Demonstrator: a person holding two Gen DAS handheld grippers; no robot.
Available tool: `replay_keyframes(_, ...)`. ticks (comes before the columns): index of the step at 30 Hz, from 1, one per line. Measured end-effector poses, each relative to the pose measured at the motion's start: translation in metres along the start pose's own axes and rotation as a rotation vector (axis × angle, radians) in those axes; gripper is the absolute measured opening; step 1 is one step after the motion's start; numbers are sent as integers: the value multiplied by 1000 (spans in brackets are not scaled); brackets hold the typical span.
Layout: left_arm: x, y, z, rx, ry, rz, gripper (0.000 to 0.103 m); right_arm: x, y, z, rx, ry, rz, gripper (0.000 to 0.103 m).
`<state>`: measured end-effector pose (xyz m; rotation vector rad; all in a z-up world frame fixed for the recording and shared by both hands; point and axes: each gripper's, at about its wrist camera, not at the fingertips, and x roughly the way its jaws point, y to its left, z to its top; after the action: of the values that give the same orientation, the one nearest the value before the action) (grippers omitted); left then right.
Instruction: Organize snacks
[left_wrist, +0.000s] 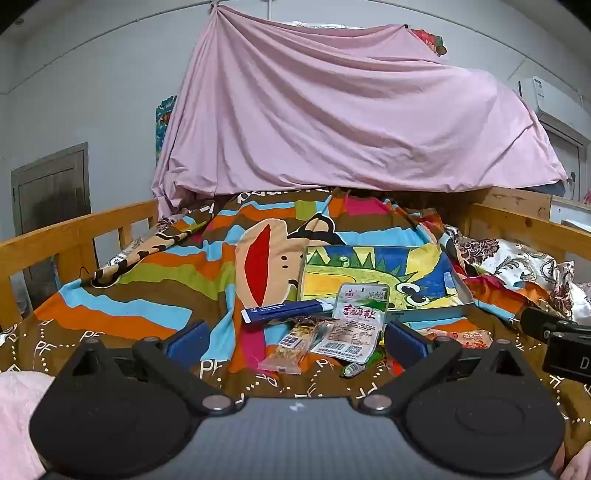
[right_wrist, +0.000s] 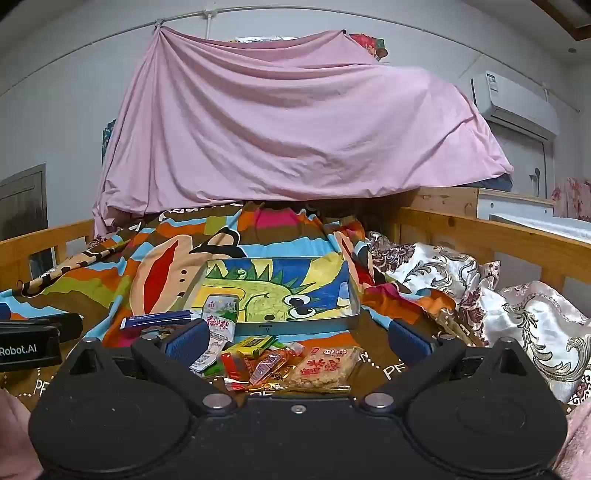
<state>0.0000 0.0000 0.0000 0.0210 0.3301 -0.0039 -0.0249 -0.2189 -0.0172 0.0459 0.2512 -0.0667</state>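
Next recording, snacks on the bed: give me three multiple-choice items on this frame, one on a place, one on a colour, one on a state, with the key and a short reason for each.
1. Where does the white-and-green snack packet lie?
A. Leaning on the near edge of the dinosaur-print tray
B. On the wooden bed rail
C. Under the pink sheet

2. What colour is the long stick-shaped packet left of that packet?
A. Red
B. Dark blue with a white end
C. Green

3. How does the left claw stand?
A. Shut on the granola bar
B. Shut with nothing in it
C. Wide open, holding nothing

Answers:
1 A, its top overlaps the tray's front edge.
2 B, a blue body with a white tip shows in the left wrist view.
3 C, the blue pads stand far apart and the granola bar lies loose between them on the blanket.
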Motion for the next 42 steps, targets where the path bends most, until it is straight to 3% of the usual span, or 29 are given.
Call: replay_keyframes(42, 0, 0, 0, -3, 3, -3, 103, 3, 0, -1, 2, 14, 0, 103)
